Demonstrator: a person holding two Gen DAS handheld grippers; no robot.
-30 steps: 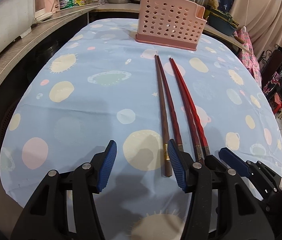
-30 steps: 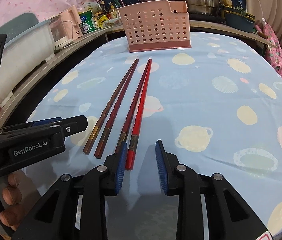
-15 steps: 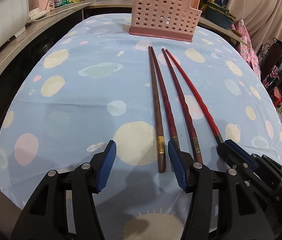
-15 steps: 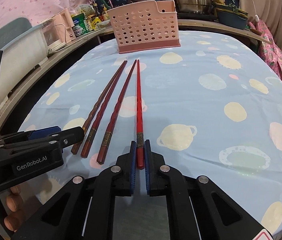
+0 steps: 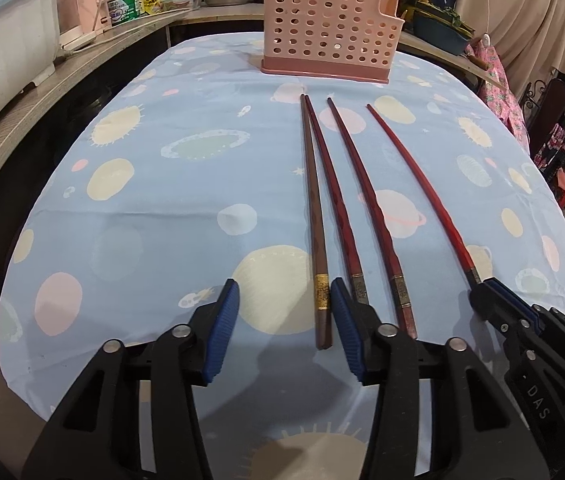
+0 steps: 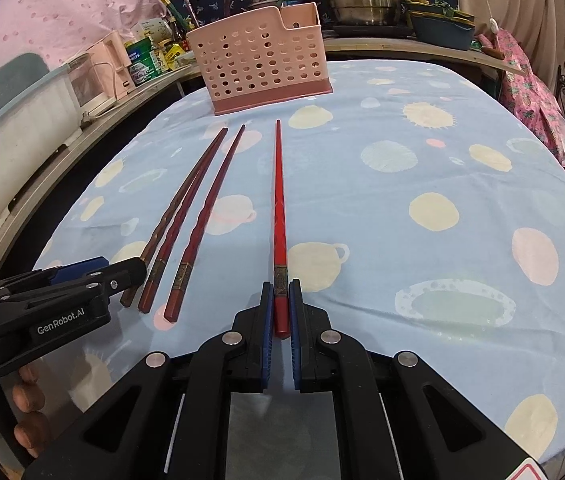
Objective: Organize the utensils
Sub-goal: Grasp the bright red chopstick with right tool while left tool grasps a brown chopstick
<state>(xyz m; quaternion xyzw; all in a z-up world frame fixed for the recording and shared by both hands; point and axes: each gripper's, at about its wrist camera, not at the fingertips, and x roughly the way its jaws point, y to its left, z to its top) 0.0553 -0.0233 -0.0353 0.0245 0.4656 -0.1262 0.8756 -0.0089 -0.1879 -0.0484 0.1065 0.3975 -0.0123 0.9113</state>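
Observation:
My right gripper (image 6: 281, 296) is shut on the handle end of a bright red chopstick (image 6: 279, 208), which points toward a pink perforated utensil basket (image 6: 262, 62) at the far end of the table. Three darker chopsticks (image 6: 194, 220) lie side by side to its left. In the left wrist view my left gripper (image 5: 284, 308) is open, with the brown chopstick's (image 5: 316, 232) handle end between its fingers, not gripped. The red chopstick (image 5: 422, 184) and the right gripper (image 5: 514, 320) show at the right there. The basket (image 5: 326, 32) stands beyond the chopstick tips.
The table wears a light blue cloth with pastel spots (image 5: 162, 208). A wooden counter (image 5: 42, 92) with a white tub, bottles and pots runs along the left and back. Pink patterned cloth (image 6: 530, 108) hangs past the right edge.
My right gripper closed on the bright red chopstick and drew it to the right, apart from the other three. The left gripper stayed open near the brown chopstick.

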